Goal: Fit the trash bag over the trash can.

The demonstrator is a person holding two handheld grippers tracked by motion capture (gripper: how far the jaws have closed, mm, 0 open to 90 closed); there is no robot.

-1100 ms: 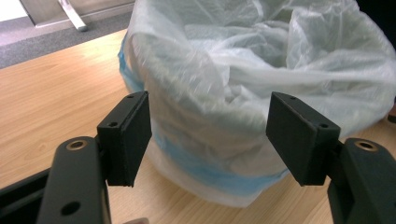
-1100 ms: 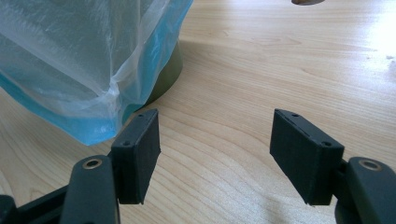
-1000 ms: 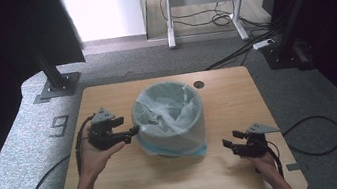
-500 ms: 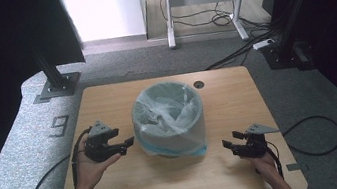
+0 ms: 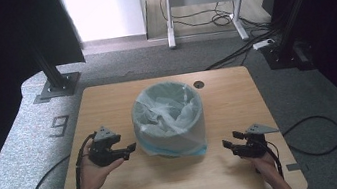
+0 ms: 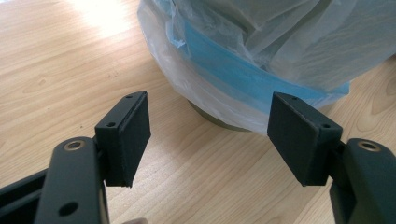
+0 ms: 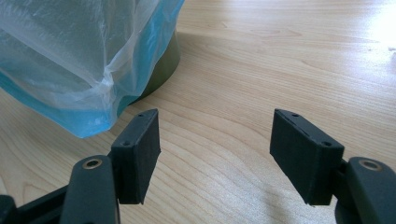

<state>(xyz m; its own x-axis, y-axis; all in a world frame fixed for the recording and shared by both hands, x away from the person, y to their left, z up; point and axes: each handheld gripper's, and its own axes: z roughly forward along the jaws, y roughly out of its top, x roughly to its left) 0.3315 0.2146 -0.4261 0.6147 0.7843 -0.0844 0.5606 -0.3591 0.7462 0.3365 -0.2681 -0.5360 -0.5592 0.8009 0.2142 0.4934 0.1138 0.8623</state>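
Left gripper (image 5: 131, 147) (jaws apart, like the right gripper (image 5: 226, 144)) has drawn back from the bagged bin (image 5: 169, 119).

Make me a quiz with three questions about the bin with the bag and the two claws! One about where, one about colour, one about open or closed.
1. Where is the bin?
A. Mid-table, between the claws
B. On the floor
C. At the table's near edge

2. What colour is the band at the hem of the bag?
A. Red
B. Blue
C. Yellow

3. How is the left claw?
A. Shut on the bag
B. Shut on nothing
C. Open, holding nothing

Answers:
1. A: the high view shows the bin in the middle of the table, with the left claw on one side and the right claw on the other.
2. B: both gripper views show a blue strip along the hem.
3. C: its jaws stand wide apart with bare wood between them.
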